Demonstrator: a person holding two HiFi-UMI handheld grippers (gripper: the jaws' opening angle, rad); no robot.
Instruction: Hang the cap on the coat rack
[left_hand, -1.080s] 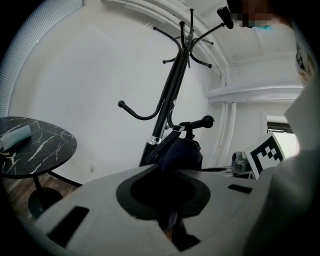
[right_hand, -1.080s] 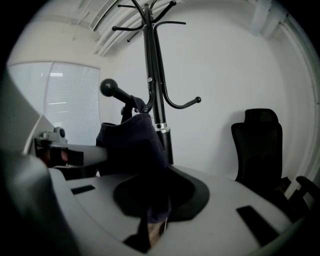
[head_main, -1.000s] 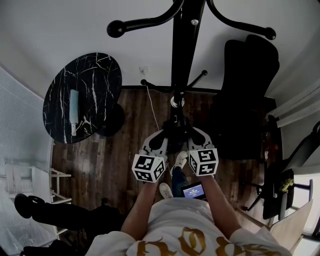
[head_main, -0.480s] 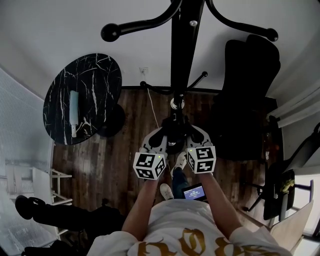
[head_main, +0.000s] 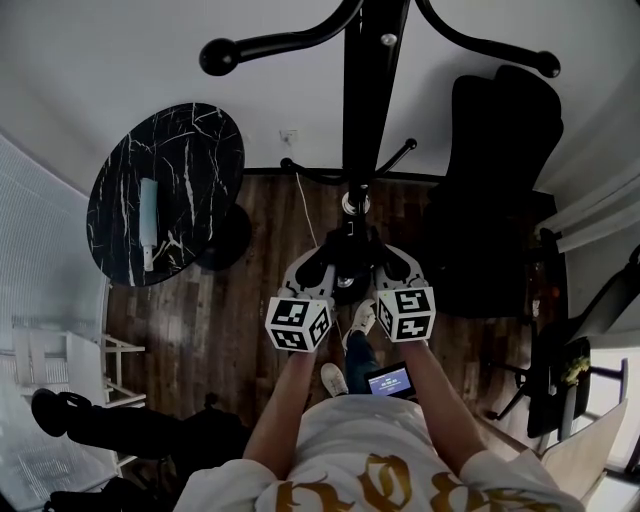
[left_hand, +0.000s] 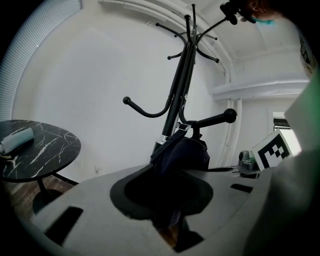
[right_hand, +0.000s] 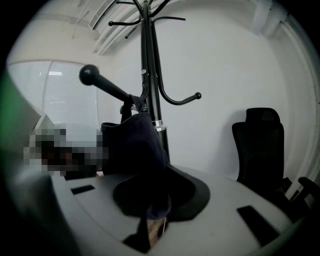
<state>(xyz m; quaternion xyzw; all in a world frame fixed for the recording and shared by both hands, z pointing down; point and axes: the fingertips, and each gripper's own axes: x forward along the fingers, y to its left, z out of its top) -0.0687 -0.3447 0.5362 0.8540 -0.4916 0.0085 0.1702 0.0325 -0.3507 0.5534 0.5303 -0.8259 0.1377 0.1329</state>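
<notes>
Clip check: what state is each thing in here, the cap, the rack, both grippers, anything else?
cap: hanging, strap looped over a lower hook
coat rack: upright, other hooks bare
left gripper: jaws have just been opening, cap fabric between them
right gripper: shut on the cap
small screen: lit

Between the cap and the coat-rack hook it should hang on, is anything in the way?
Nothing visible. The cap is already against the coat rack, and its back strap appears draped over the knobbed lower hook. No other object sits between them.
</notes>
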